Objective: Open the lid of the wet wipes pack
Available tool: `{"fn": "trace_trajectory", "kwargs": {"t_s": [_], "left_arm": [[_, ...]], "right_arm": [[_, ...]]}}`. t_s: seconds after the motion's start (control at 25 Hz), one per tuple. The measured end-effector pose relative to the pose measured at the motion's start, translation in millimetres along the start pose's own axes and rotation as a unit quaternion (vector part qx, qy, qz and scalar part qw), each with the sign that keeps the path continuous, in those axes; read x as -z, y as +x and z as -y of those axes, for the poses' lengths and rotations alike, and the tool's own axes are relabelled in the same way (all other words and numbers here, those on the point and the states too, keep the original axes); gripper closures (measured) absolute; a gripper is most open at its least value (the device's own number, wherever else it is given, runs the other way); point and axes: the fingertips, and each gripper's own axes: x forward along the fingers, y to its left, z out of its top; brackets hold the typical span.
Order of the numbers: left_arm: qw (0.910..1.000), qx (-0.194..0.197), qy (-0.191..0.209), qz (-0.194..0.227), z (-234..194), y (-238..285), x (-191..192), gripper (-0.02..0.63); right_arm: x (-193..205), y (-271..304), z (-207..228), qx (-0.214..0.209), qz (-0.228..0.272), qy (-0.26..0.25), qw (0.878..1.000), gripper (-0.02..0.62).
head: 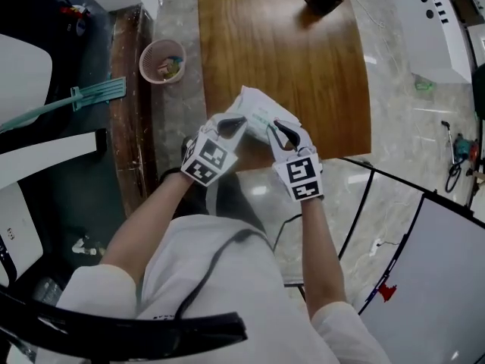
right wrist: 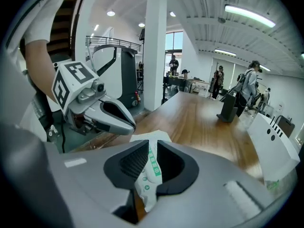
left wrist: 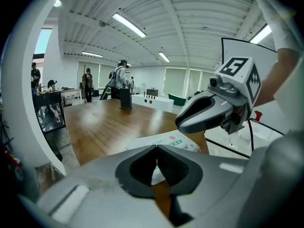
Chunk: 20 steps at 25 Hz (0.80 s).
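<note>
Currently the wet wipes pack [head: 261,112] is held above the desk's [head: 280,44] near edge. The left gripper's [head: 239,121] jaws are closed on its edge, and the right gripper's [head: 276,130] jaws, barely apart, pinch a fold. The step is probably still positioning. Next, one gripper must catch the lid's flap.

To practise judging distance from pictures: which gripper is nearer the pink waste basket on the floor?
Left. The left gripper holds the wet wipes pack on the side facing the pink waste basket; the right gripper holds the pack's far side.
</note>
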Motion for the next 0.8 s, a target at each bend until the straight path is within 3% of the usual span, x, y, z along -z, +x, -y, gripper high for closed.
{"fn": "trace_trajectory", "kwargs": {"t_s": [0.4,0.8], "left_arm": [[0.9997,-0.017,0.001,-0.016,-1,16,15,0.583],[0.9995,-0.022,-0.007,-0.020,4,24,28,0.583]], "right_arm": [[27,28,-2,-0.037,-0.067,-0.070,0.995,0.378],[40,38,1,-0.054,-0.097,-0.095,0.989,0.341]]}}
